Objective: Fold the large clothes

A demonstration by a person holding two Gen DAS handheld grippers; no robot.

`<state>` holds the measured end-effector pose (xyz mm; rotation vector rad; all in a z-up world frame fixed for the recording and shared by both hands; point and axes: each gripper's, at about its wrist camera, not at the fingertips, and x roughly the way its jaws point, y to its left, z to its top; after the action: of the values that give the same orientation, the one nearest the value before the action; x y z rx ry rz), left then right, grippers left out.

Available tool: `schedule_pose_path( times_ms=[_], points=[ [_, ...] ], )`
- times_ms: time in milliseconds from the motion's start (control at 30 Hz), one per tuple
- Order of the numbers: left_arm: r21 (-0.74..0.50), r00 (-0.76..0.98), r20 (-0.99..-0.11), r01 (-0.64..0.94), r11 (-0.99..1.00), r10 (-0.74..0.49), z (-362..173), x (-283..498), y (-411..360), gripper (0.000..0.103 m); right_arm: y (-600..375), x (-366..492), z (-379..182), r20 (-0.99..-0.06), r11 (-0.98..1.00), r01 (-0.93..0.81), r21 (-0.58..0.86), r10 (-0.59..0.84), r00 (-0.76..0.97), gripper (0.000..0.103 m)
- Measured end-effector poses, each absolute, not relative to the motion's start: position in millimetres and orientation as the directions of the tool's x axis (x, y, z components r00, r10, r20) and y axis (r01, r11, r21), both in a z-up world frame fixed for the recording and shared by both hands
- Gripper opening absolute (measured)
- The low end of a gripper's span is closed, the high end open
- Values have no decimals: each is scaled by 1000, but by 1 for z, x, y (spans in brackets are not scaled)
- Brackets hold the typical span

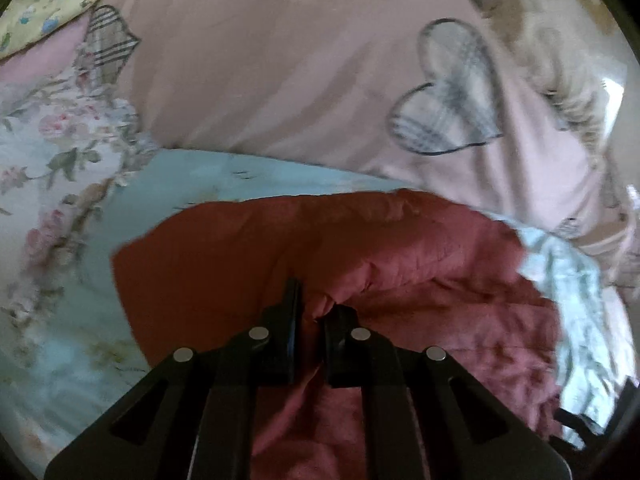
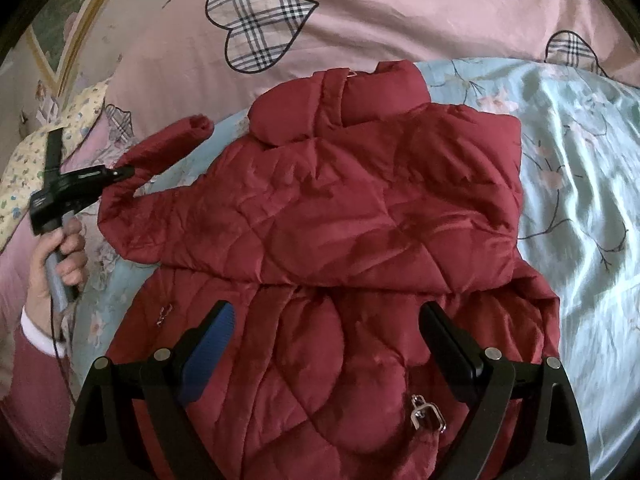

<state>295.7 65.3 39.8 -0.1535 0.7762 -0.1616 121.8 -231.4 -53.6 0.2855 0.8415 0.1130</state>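
1. A pink quilt point(image 2: 400, 12) with plaid heart patches covers the far part of the bed in both views; one plaid heart point(image 2: 256, 24) sits just beyond the jacket's collar in the right wrist view.
2. A pale blue floral sheet point(image 2: 580, 200) lies nearer than the quilt and spreads out to the right of the jacket, its satin surface creased and shiny.
3. The red quilted jacket point(image 2: 360, 208) lies flat on the blue sheet in the middle of the scene, collar at the far end, hem at the near end under the right gripper. Its body is folded across, with one layer's edge running left to right over the lower part.
4. The jacket's left sleeve point(image 2: 160, 148) is raised off the sheet at the left, its cuff pointing away toward the quilt.
5. The left gripper point(image 2: 120, 172), held in a hand point(image 2: 60, 264) at the far left edge, is pinching that sleeve: in its own view the fingers point(image 1: 292, 320) are pressed together with a bunch of red fabric squeezed between them.
6. The right gripper point(image 2: 326, 340) hovers over the jacket's near part with its jaws spread wide, nothing between the pads.
7. A small metal zipper pull point(image 2: 428, 416) lies on the jacket near the right gripper's right finger.
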Motion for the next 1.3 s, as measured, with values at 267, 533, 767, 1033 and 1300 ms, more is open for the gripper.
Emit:
schedule_pose_path(
  times_ms=[267, 533, 767, 1033, 1300],
  points=[
    [-317, 665, -625, 261, 912, -408, 40, 260, -1, 7, -247, 118, -54, -713, 943, 51, 330, 213, 668, 94],
    [-336, 593, -652, 331, 882, -471, 7, 255, -59, 7, -263, 113, -51, -694, 923, 81, 375, 222, 685, 94],
    [-363, 526, -692, 338, 868, -495, -24, 246, -81, 7, -278, 122, -49, -664, 892, 100, 441, 250, 705, 94],
    [-376, 515, -697, 330, 866, -499, -33, 243, -84, 7, -296, 174, -65, -620, 794, 126, 594, 352, 701, 90],
    [-352, 510, -713, 333, 875, -481, -33, 245, -88, 8, -294, 217, -98, -615, 710, 155, 687, 456, 643, 27]
  ],
)
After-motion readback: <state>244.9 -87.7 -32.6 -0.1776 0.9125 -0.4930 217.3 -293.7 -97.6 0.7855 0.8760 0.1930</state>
